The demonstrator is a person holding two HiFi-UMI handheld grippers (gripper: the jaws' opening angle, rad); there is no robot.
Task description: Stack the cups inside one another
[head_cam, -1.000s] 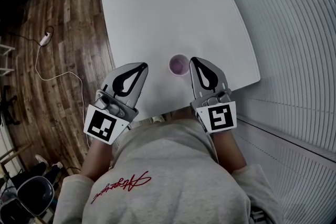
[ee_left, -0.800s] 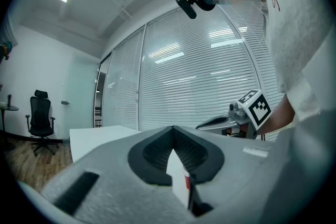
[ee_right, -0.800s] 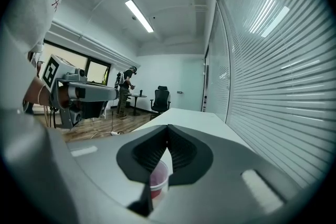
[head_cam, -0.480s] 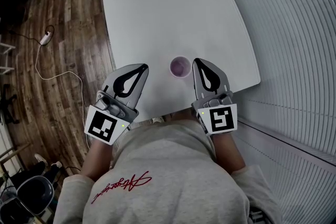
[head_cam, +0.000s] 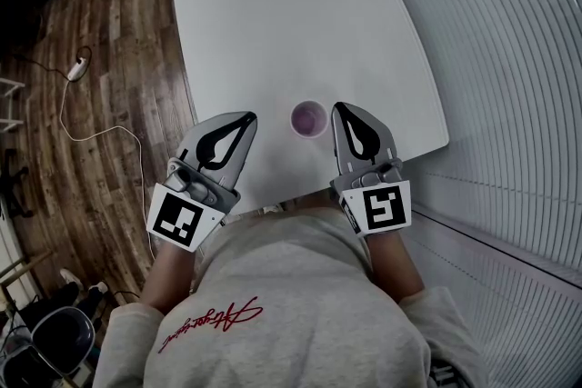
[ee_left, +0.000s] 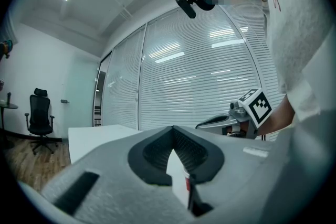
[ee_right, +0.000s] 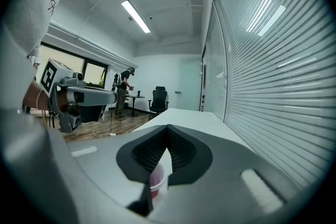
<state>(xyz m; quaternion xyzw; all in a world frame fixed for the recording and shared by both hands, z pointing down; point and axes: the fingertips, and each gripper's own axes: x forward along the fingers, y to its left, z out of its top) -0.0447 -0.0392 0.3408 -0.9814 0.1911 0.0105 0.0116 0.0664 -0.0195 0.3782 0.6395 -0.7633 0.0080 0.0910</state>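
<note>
1. Change vs. a second ago: almost none. Both grippers stay at the same place over the near edge of the white flat table (head_cam: 273, 14). The small pink see-through plastic cup (head_cam: 309, 118) stands on the same spot. There is only a tiny shift in the head view, prob. from the camera itself.
2. Meaning for the task: I see only one cup shape on the table, and no second cup apart from it. My judgement is that the stacking is prob. done already, w/ the cups sitting one in another. How many are nested, I cannot tell from above.
3. The grey hand-held left gripper (head_cam: 247, 116) has its jaws together, tips meeting, w/ nothing clamped. It is to the left of the cup, near but apart from it.
4. The grey hand-held right gripper (head_cam: 338, 107) also has its jaws fully together and is empty. It is just beside the cup, on the cup's right. In the right gripper view the cup (ee_right: 157, 178) shows low through the opening behind the closed tips, so it is beside the jaws, not betw. the pads.
5. Cup place: upright, mouth up, close to the near table edge, betw. the two grippers, closer to the right one.
</note>
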